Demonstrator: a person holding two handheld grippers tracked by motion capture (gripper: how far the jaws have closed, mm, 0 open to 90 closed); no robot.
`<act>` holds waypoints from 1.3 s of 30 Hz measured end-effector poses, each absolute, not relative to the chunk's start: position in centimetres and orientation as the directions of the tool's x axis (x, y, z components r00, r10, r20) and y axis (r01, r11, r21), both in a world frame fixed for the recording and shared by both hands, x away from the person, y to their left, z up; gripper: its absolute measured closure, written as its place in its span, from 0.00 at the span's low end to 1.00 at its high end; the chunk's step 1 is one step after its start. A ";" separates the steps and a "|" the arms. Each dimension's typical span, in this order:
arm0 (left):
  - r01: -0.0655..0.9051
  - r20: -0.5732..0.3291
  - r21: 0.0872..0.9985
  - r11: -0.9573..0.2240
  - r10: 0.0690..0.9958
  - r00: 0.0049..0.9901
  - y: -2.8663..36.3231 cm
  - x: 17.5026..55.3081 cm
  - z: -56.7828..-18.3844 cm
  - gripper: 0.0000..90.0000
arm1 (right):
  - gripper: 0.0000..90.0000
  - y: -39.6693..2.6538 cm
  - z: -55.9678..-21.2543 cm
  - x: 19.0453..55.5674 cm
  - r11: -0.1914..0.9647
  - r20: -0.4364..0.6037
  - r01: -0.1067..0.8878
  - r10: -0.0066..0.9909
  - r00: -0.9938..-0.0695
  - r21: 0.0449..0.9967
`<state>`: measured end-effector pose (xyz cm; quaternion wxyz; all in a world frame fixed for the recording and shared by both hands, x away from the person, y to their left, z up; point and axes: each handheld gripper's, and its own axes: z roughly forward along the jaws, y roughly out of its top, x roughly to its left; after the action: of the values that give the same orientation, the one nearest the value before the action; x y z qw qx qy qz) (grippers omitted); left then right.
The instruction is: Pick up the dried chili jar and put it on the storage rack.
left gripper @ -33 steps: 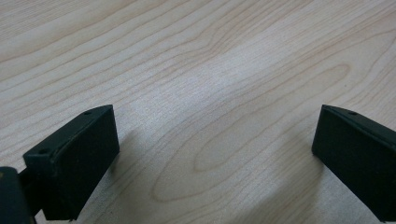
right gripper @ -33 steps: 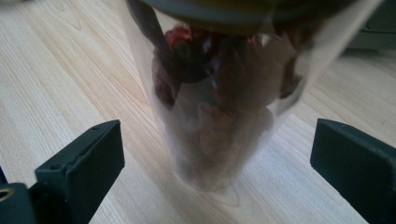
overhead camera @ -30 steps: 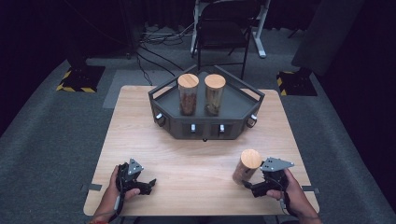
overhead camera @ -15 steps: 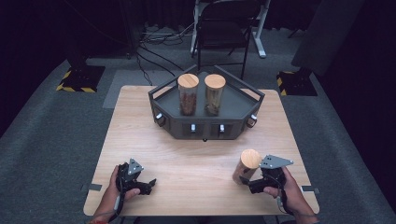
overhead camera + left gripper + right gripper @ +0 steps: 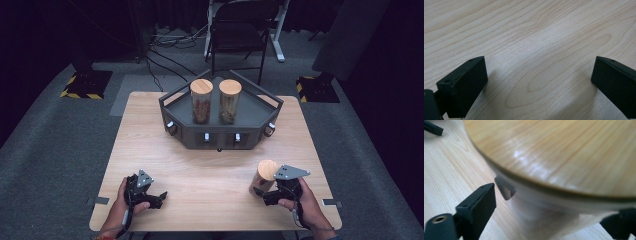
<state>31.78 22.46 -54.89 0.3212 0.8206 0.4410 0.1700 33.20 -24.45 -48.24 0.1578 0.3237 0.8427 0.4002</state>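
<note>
Closing since the earlier frame: right gripper (image 5: 264, 192), jaws flanking the jar (image 5: 265, 176) at table (image 5: 150, 140) five o'clock, pads not yet pressing. Jar is tilting, long axis leaning lid-first toward one o'clock. Left gripper (image 5: 159, 197) is resting released at seven o'clock. Farther, rack (image 5: 220, 137) is holding two upright jars (image 5: 201, 100).

A: In the right gripper view, the wooden lid (image 5: 564, 152) is blurred and cut off at the top and right edges; the jar's contents cannot be told.

B: And the right tongs (image 5: 551, 212)?

A: One jaw is half hidden behind the jar at lower right.
</note>
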 end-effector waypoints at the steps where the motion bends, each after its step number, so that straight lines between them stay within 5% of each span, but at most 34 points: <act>1: 0.614 -0.005 0.678 -0.405 0.833 0.554 22.5 31.8 -54.9 0.01 | 0.14 -24.5 -48.2 33.2 0.468 -0.006 0.419 0.673 -0.740 0.778; 20: 0.612 -0.003 0.678 -0.407 0.831 0.556 22.5 31.8 -54.9 0.01 | 0.28 -24.5 -48.4 33.4 0.444 -0.003 0.429 0.698 -0.716 0.786; 39: 0.612 -0.003 0.679 -0.407 0.831 0.556 22.5 31.8 -54.9 0.01 | 0.28 -24.4 -48.1 33.4 0.472 -0.021 0.416 0.681 -0.732 0.777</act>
<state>31.81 22.47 -54.89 0.3219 0.8211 0.4393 0.1707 33.37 -24.38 -48.14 0.1664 0.3260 0.8415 0.3974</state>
